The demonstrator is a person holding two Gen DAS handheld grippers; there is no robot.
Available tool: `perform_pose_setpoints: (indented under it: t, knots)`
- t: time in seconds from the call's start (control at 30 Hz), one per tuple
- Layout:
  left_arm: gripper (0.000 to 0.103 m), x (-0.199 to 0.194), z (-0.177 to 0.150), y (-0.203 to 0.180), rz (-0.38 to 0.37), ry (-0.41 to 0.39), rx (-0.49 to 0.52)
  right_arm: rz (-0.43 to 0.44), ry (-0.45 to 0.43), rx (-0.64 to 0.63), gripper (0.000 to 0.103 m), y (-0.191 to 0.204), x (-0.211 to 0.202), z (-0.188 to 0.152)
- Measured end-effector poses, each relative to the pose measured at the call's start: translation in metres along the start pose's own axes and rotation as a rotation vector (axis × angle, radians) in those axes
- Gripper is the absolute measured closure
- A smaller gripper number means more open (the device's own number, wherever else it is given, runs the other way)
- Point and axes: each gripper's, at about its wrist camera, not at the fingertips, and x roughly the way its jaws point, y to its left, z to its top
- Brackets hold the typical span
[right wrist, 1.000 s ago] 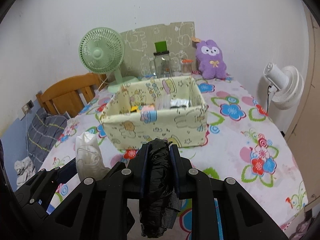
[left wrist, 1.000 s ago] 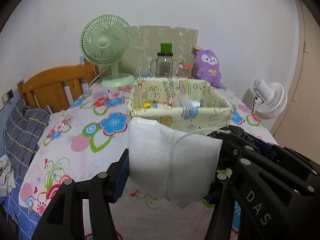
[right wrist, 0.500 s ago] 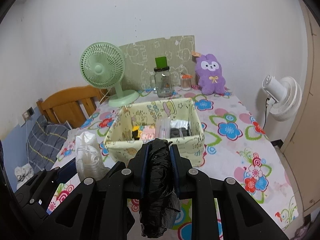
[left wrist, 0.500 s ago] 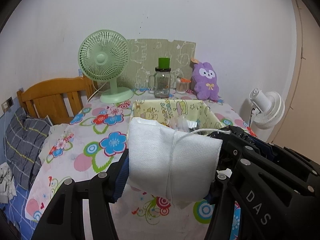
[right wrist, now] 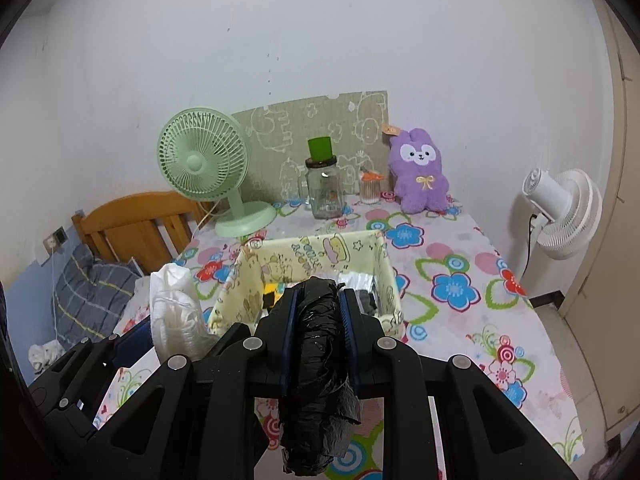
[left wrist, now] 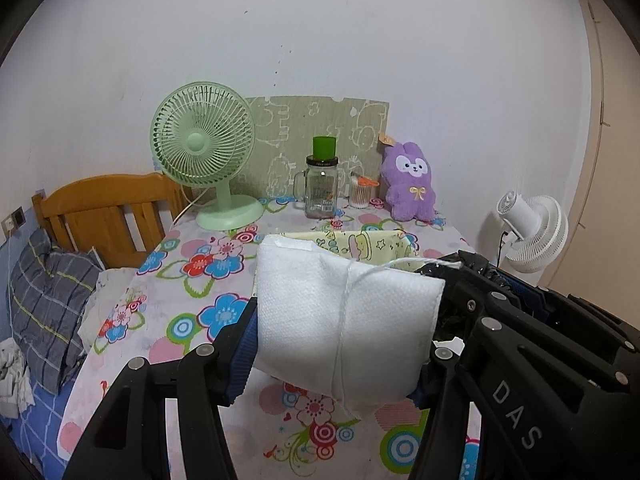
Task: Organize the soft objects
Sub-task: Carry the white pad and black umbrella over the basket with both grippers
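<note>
My left gripper (left wrist: 340, 344) is shut on a white soft pouch (left wrist: 344, 320) tied with white string, held above the table's near edge. The pouch also shows in the right wrist view (right wrist: 174, 312). My right gripper (right wrist: 318, 328) is shut on a crumpled black plastic bag (right wrist: 318, 364) that hangs below the fingers. A pale yellow cartoon-print fabric box (right wrist: 256, 280) stands on the floral table beyond both grippers, with several small items inside. In the left wrist view only the box's far rim (left wrist: 360, 240) shows behind the pouch.
At the table's back stand a green fan (right wrist: 204, 164), a glass jar with green lid (right wrist: 324, 188), a small cup of swabs (right wrist: 370, 188) and a purple plush rabbit (right wrist: 420, 176). A white fan (right wrist: 564, 216) is right; a wooden headboard (right wrist: 136, 224) and plaid pillow (left wrist: 48, 304) left.
Both grippers have risen and drawn back from the box, which now sits lower and farther in view. Both still hold their loads.
</note>
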Motion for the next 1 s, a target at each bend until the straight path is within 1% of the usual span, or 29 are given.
perform_pose_setpoints:
  t: [0.27, 0.63, 0.8, 1.0]
  knots:
    - [0.041, 0.007, 0.004, 0.0, 0.0, -0.001, 0.001, 0.002, 0.0, 0.0, 0.079, -0.003, 0.014, 0.009]
    - [0.041, 0.038, 0.024, -0.001, -0.001, 0.003, -0.003, 0.008, 0.004, -0.005, 0.079, -0.008, 0.043, 0.026]
    - [0.041, 0.05, 0.029, 0.0, -0.013, 0.016, -0.002, 0.018, 0.007, -0.001, 0.079, -0.011, 0.056, 0.031]
    - [0.041, 0.068, 0.034, 0.002, -0.01, 0.02, 0.002, 0.027, 0.007, 0.006, 0.079, -0.014, 0.075, 0.037]
